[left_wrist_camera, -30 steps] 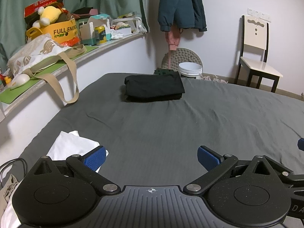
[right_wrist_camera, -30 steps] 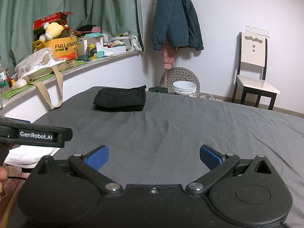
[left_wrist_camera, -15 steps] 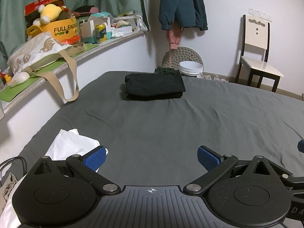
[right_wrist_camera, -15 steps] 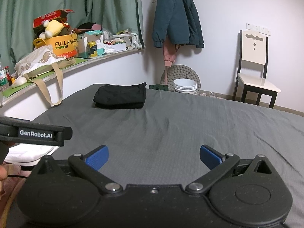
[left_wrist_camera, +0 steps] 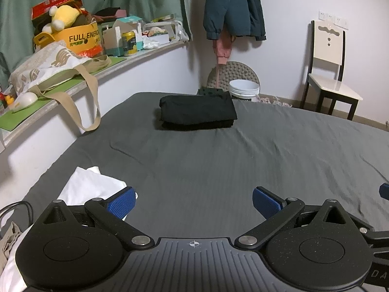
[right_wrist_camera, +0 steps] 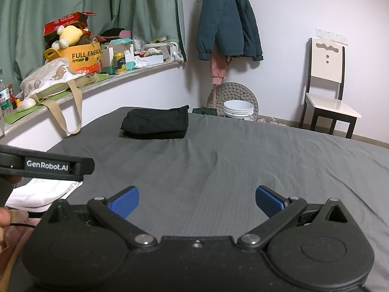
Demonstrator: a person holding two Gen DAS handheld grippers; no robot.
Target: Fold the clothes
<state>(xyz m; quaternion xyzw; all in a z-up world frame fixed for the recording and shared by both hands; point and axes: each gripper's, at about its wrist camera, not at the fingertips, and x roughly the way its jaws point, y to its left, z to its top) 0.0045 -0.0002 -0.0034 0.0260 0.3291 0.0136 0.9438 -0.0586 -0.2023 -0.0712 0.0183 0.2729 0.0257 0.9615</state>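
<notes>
A folded black garment point(left_wrist_camera: 197, 112) point(right_wrist_camera: 155, 123) lies at the far side of the grey bed point(left_wrist_camera: 218, 160) point(right_wrist_camera: 243, 160). A crumpled white garment point(left_wrist_camera: 90, 185) point(right_wrist_camera: 41, 192) lies at the bed's near left edge, just left of my left gripper point(left_wrist_camera: 193, 203). That gripper is open, its blue pads wide apart over bare sheet. My right gripper point(right_wrist_camera: 197, 200) is open too, with nothing between its pads. The left gripper's body shows at the left of the right wrist view.
A cluttered shelf point(left_wrist_camera: 73, 82) with a tote bag point(left_wrist_camera: 48, 65), a yellow box and a can runs along the left wall. A jacket point(left_wrist_camera: 233, 7) hangs in the corner above a white bucket point(left_wrist_camera: 243, 90). A chair point(left_wrist_camera: 330, 73) stands at the right.
Both grippers have shifted slightly, so the black garment sits a little differently in each view. Both stay open and the clothes have not moved.
</notes>
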